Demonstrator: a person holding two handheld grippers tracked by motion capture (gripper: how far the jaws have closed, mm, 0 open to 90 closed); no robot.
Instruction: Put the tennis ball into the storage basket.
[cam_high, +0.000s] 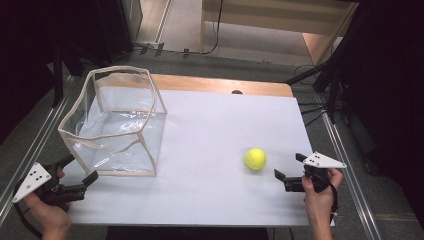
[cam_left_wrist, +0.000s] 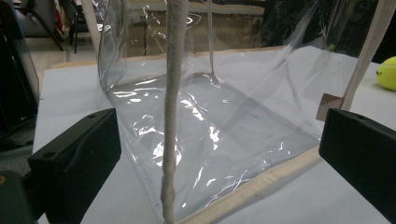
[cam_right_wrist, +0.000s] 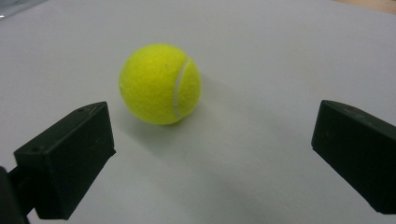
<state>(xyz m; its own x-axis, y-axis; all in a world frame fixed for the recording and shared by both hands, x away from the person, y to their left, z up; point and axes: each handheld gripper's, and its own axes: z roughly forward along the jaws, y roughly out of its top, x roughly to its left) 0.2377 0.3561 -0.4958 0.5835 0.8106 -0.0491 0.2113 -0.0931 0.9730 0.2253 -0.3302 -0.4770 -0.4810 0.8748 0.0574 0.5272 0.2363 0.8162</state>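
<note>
A yellow tennis ball (cam_high: 255, 159) rests on the white table top (cam_high: 220, 130), right of centre. My right gripper (cam_high: 288, 167) is open just to the ball's right, jaws pointing at it; in the right gripper view the ball (cam_right_wrist: 160, 84) lies a little ahead of the spread jaws, nearer the left one. A clear plastic bag with cream cloth edging (cam_high: 116, 122) stands open at the left of the table. My left gripper (cam_high: 80, 167) is open at the bag's near left corner. In the left gripper view a cream edge strip (cam_left_wrist: 172, 107) rises between the jaws, untouched.
Bare wood (cam_high: 220, 85) runs along the table's far edge with a small dark spot (cam_high: 236, 92) on it. Metal rails (cam_high: 345, 155) flank the table. Black stands and cables (cam_high: 320, 80) sit on the floor at the back right. The ball (cam_left_wrist: 388, 73) shows at the left gripper view's right edge.
</note>
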